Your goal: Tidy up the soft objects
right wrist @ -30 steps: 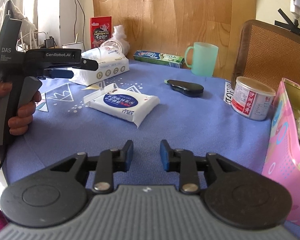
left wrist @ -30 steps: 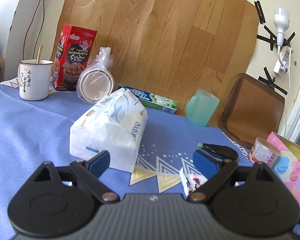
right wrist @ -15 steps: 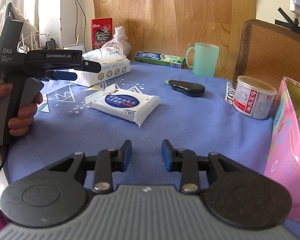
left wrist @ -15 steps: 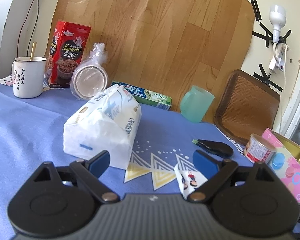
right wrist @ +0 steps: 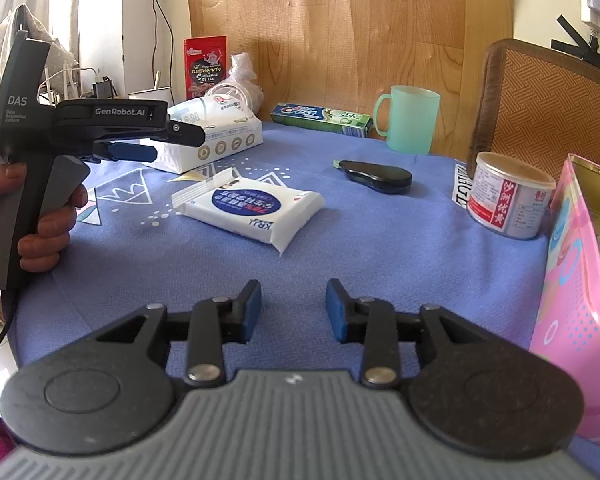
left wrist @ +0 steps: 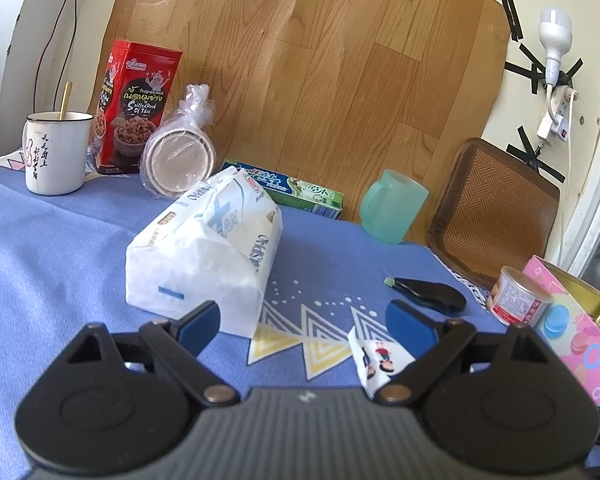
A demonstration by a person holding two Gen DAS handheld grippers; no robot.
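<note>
1. Progress: looks early, my guess; tissue pack (left wrist: 204, 248) and flat wipes pack (right wrist: 252, 210) both lie loose on the bench (right wrist: 380, 248); neither gripped nor sorted.
2. Left tongs (left wrist: 302, 320) spread wide, empty, just short of the tissue pack; right tongs (right wrist: 293, 308) parted, empty, well short of the wipes pack.
3. Wipes pack sits just right of the tissue pack; pink box (right wrist: 580, 300) far right of it, maybe the destination.
4. Hidden: pink box cut off by frame, contents unclear; wipes pack mostly behind the left tongs in the left view.
</note>
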